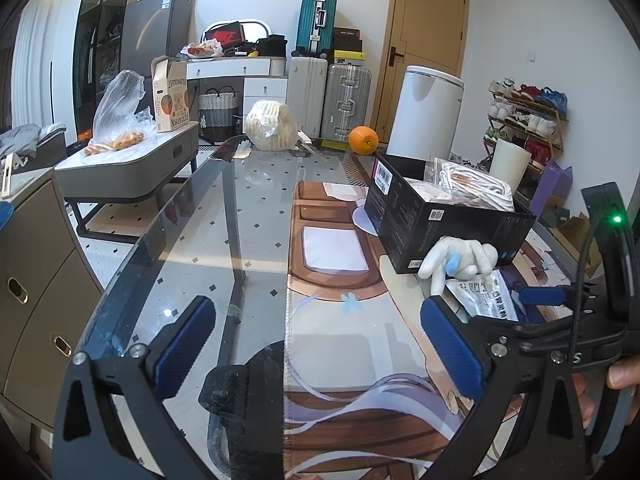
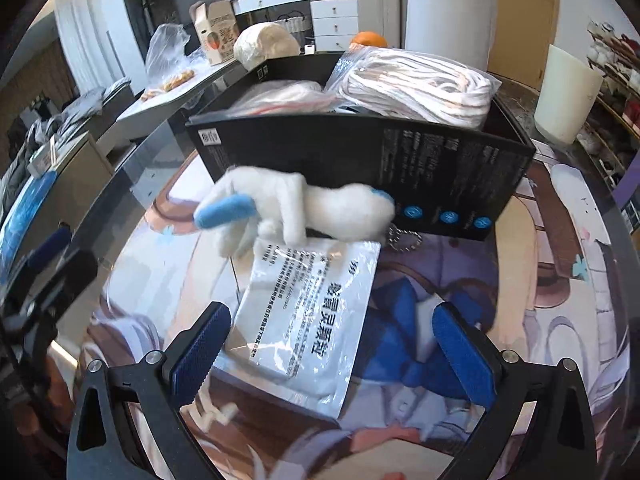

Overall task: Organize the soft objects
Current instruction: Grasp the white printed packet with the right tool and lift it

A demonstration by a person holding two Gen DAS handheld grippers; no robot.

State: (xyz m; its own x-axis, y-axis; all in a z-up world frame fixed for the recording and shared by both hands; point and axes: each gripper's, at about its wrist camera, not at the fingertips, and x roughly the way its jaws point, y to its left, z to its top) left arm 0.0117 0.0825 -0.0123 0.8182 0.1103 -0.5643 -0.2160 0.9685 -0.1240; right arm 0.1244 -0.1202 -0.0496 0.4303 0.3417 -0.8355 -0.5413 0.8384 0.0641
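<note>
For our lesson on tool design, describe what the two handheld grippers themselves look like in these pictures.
Each gripper, left and right, has a black frame with triangular cutouts and silver screws, ending in two fingers faced with textured blue pads. Seen from the left wrist view, the right gripper's handle shows a lit green light, a thin black cable and a white letter S marking. No sleeve shows.

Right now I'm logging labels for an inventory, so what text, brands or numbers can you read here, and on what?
Red Nike swoosh, no letters legible: shoebox on the far desk.
"ALTE", rest cut off: white bin.
"S": right gripper body.
Chinese print, too blurred to transcribe: white pouch.
Barcode and fine print, too small: black box.
Inverted lettering, unreadable: open carton.
</note>
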